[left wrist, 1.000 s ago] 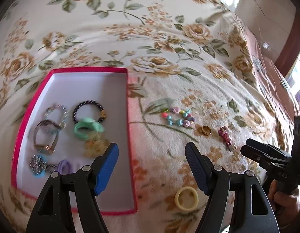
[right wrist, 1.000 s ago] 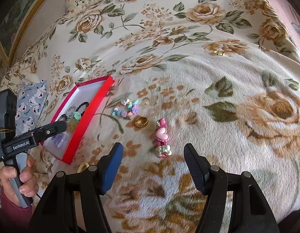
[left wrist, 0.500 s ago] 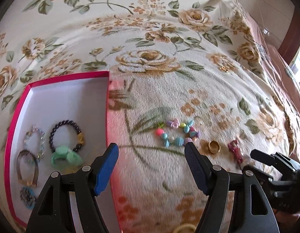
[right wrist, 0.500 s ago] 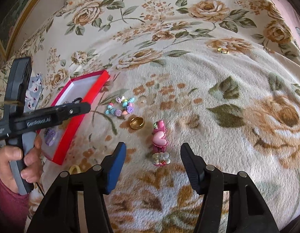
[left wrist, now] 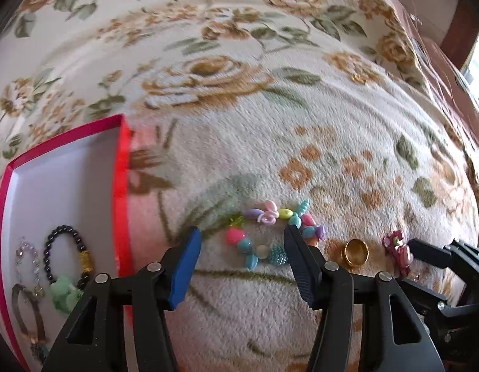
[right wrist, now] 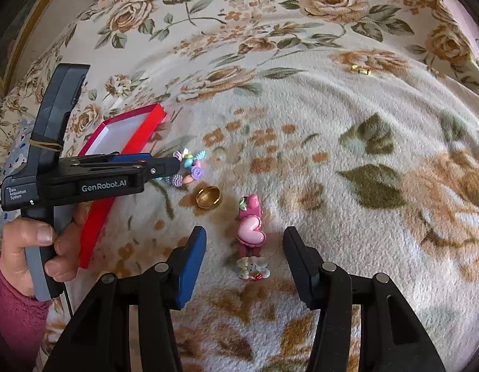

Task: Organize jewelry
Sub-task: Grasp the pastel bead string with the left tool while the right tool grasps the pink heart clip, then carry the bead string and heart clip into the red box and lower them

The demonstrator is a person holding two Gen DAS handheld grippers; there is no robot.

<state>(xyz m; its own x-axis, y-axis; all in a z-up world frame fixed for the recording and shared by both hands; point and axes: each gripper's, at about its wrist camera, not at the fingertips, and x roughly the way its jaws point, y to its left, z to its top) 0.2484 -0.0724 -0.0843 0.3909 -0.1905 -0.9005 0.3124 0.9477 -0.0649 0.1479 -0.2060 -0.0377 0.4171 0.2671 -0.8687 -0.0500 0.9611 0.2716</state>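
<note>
Over the flowered bed blanket (left wrist: 348, 130), your left hand-held gripper (left wrist: 242, 249) has slid away from the red box (left wrist: 123, 167) in the last second and now hangs with its jaws spread wide, holding nothing, around the near half of the pastel bead bracelet (left wrist: 272, 232). Your right hand-held gripper (right wrist: 244, 249) has crept forward too; it is likewise released and empty, and the pink heart clip (right wrist: 251, 232) lies between its blue and black pads. You look lined up for two pickups, so the loose pieces remain on the bed, none yet lifted. A gold ring (left wrist: 356, 251) sits between bracelet and clip, apart from both.

Much is hard to read. The box is cut off at the frame edge; only the black bead bracelet (left wrist: 65, 254), a green piece and some dim shapes show inside. Your black pad covers part of the pastel beads, so contact can't be judged. A small gold object (right wrist: 360, 69) far up the blanket is too tiny to name.
</note>
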